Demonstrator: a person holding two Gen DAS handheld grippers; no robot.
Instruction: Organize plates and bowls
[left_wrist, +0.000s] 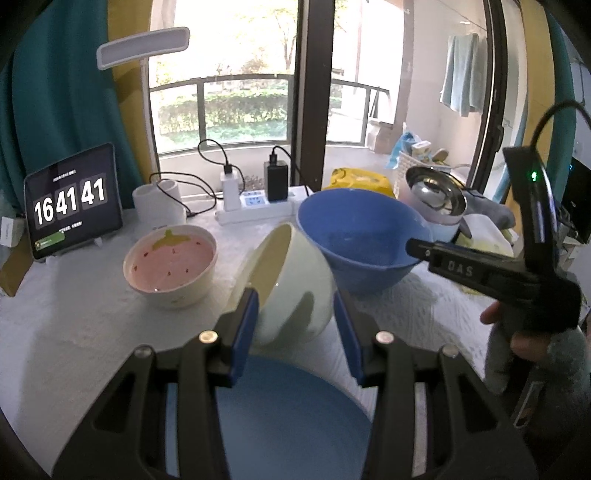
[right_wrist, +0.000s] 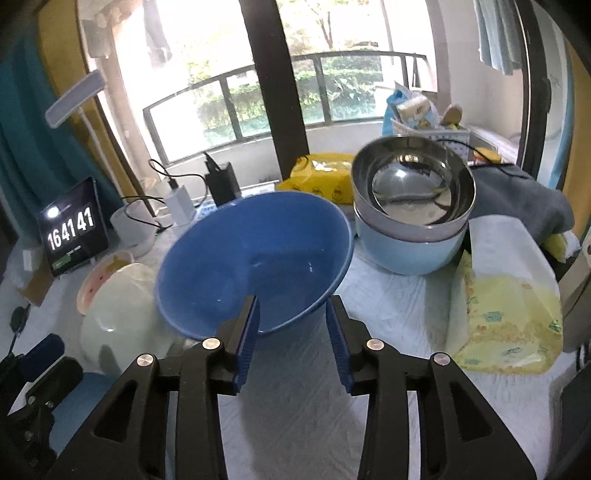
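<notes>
A pale green bowl (left_wrist: 295, 288) hangs tilted, mouth to the left, above a blue plate (left_wrist: 291, 417). My left gripper (left_wrist: 295, 317) is shut on it, one pad at its rim and the other against its outer wall. A big blue bowl (right_wrist: 255, 258) stands tipped on the white cloth right in front of my right gripper (right_wrist: 291, 321). That gripper is open, the bowl's near rim lies between its pads, and they do not press on it. A pink strawberry bowl (left_wrist: 170, 266) sits at the left. A steel bowl (right_wrist: 413, 184) is stacked in a light blue bowl (right_wrist: 410, 251).
A tablet showing a clock (left_wrist: 74, 203), a white cup (left_wrist: 159, 203) and a power strip with chargers (left_wrist: 255, 210) line the back by the window. A yellow pack (right_wrist: 321, 177), a tissue pack (right_wrist: 506, 295) and grey cloth (right_wrist: 517, 199) crowd the right side.
</notes>
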